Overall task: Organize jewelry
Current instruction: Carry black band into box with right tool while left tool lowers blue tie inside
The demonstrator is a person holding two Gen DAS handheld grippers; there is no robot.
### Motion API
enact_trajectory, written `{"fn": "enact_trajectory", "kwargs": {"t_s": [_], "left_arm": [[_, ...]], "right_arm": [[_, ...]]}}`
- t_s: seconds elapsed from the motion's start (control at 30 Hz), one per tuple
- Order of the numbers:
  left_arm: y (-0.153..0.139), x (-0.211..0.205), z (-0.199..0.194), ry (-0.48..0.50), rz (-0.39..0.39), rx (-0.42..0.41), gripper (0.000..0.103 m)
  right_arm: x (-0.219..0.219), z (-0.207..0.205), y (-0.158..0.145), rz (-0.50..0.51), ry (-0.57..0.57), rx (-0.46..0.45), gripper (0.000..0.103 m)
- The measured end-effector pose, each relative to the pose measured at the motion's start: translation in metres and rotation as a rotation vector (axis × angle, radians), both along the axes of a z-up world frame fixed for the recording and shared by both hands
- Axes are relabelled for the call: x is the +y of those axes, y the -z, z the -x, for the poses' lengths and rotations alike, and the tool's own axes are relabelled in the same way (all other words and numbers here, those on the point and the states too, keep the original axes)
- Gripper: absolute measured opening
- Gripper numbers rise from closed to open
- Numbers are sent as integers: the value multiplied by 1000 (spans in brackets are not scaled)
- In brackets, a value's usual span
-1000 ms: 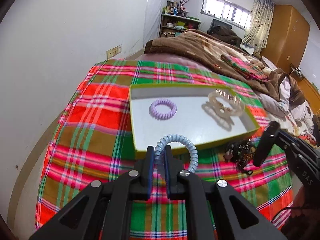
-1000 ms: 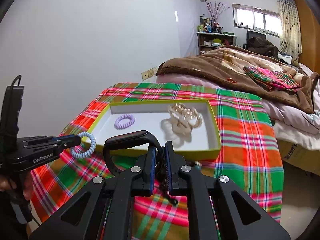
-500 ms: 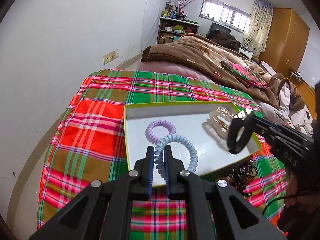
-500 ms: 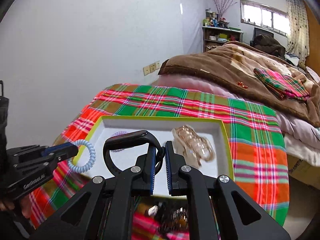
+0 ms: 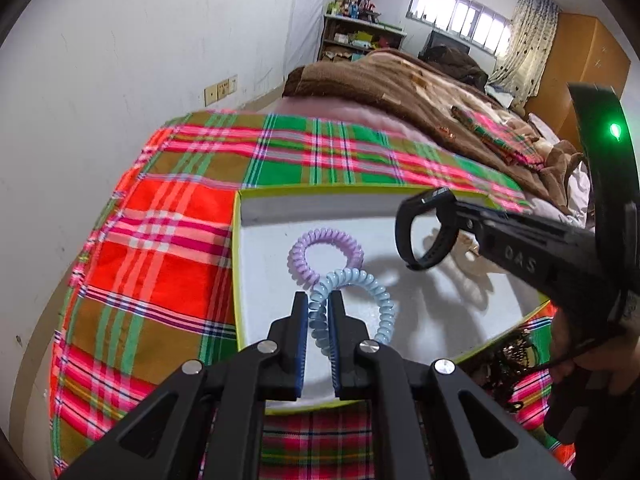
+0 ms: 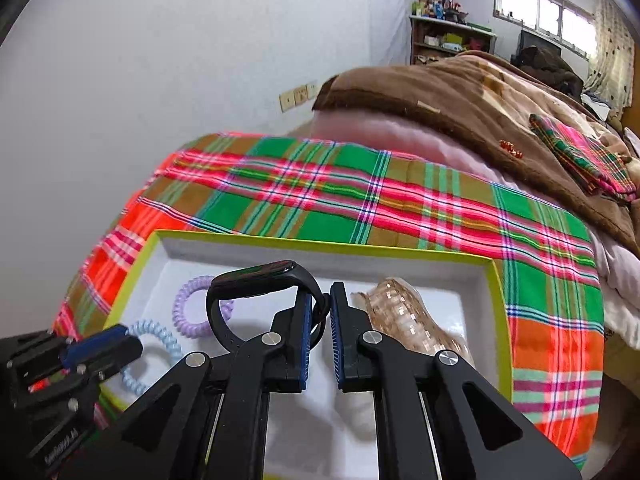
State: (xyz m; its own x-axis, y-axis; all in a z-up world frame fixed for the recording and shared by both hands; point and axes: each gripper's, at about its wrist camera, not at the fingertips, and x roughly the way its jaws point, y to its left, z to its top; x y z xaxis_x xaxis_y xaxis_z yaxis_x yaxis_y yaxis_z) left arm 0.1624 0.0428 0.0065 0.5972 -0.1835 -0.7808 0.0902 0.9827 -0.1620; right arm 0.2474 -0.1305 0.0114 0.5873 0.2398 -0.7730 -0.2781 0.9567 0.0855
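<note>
1. Since a second ago I've carried both grippers forward: they were short of the tray point(image 5: 240, 280) and now hang over its white floor.
2. Left wrist view: my left gripper point(image 5: 319, 312) has its jaws closed on the blue coil hair tie point(image 5: 362, 294), whose loop stands out toward 1 o'clock. The purple coil hair tie point(image 5: 326, 256) lies on the tray floor at 12 o'clock, just beyond the jaw tips, the loops overlapping in view. I judge a straight release lands blue beside purple.
3. Right wrist view: my right gripper point(image 6: 321, 316) has its jaws clamped on the black wristband point(image 6: 260, 280), its loop jutting toward 10 o'clock. The beige hair claw point(image 6: 404, 316) lies at 2 o'clock, close by.
</note>
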Motion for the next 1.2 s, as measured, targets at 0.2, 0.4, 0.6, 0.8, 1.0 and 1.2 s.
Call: {"fn": "enact_trajectory", "kwargs": {"t_s": [0.2,0.4,0.6,0.8,1.0,1.2], "left_arm": [[11,2,-4,-6,-7,30,10],[14,4,-6,-14,-10,43,10],[16,2,-6,-12,-6,51,10],[17,1,-6,-16,-2,56,11],[18,2,-7,-15,3,61,11],[18,3,-8,-13,15,65,15]], "right_arm": [[7,-15,12,38,-12,43,9],[13,-23,16,64,-21,59,9],[20,-30,19,106,-48,81,10],[24,-33,19,134,-66,86,10],[25,-35,21,147,-69,95,10],[26,-36,22,157,-76,100,12]]}}
